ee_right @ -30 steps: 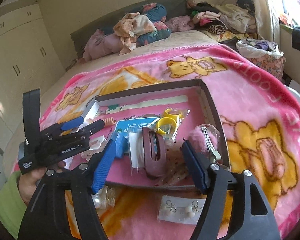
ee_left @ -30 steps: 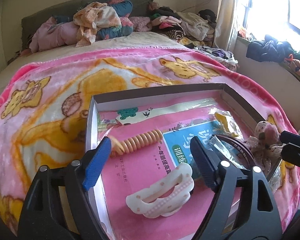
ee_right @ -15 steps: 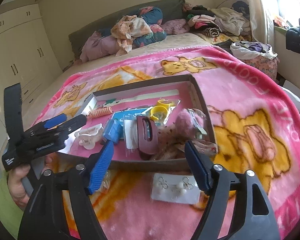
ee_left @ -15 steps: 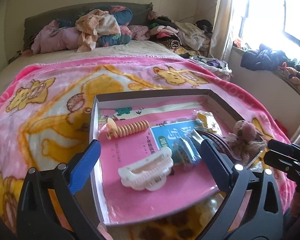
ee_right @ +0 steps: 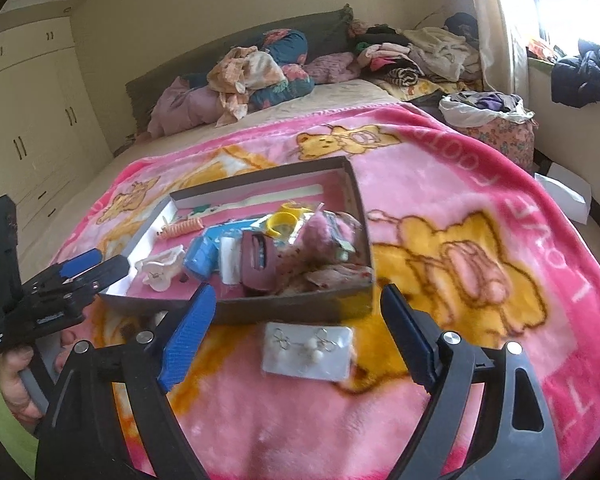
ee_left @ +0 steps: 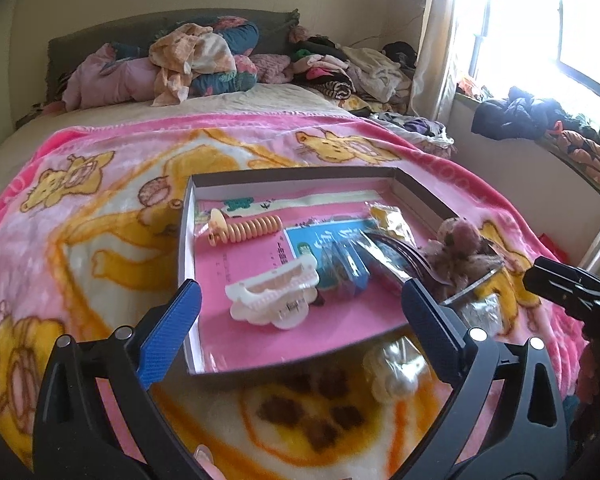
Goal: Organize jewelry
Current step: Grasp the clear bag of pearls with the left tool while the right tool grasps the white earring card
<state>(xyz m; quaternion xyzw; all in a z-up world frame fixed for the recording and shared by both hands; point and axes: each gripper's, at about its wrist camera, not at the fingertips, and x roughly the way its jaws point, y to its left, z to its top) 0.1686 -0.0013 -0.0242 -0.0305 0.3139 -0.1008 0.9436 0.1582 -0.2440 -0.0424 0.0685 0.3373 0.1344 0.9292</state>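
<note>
Bedroom w/ a pink cartoon-bear blanket (ee_left: 100, 208) spread over the bed; clothes pile (ee_left: 196, 64) heaped at the headboard, window (ee_left: 540, 20) bright on the right side. Shallow box (ee_left: 300, 174) sits on the blanket in front of me, pink lining inside.

In the box: orange spiral hair tie (ee_left: 246, 230) near the back-left, white claw clip (ee_left: 274, 298) toward the front, blue packet (ee_left: 340, 268) just right of it, dark red clip (ee_right: 256, 262) mid-box, yellow ring-shaped piece (ee_right: 284, 222) farther back, pink fluffy piece (ee_right: 322, 236) by the right wall. Rest is a jumble of plastic wrap, can't tell what's what.

Outside the box, on the blanket just in front of its near wall: earring card (ee_right: 308, 352) w/ pearl drops, and a bagged pearl piece (ee_left: 396, 368) beside the front-right corner.

My left gripper (ee_left: 300, 324) is spread wide, nothing btwn the fingers; it hovers over the box's front edge. My right gripper (ee_right: 296, 324) is opening, jaws apart, nothing gripped; the earring card lies below in the gap btwn its fingers, not touched.
</note>
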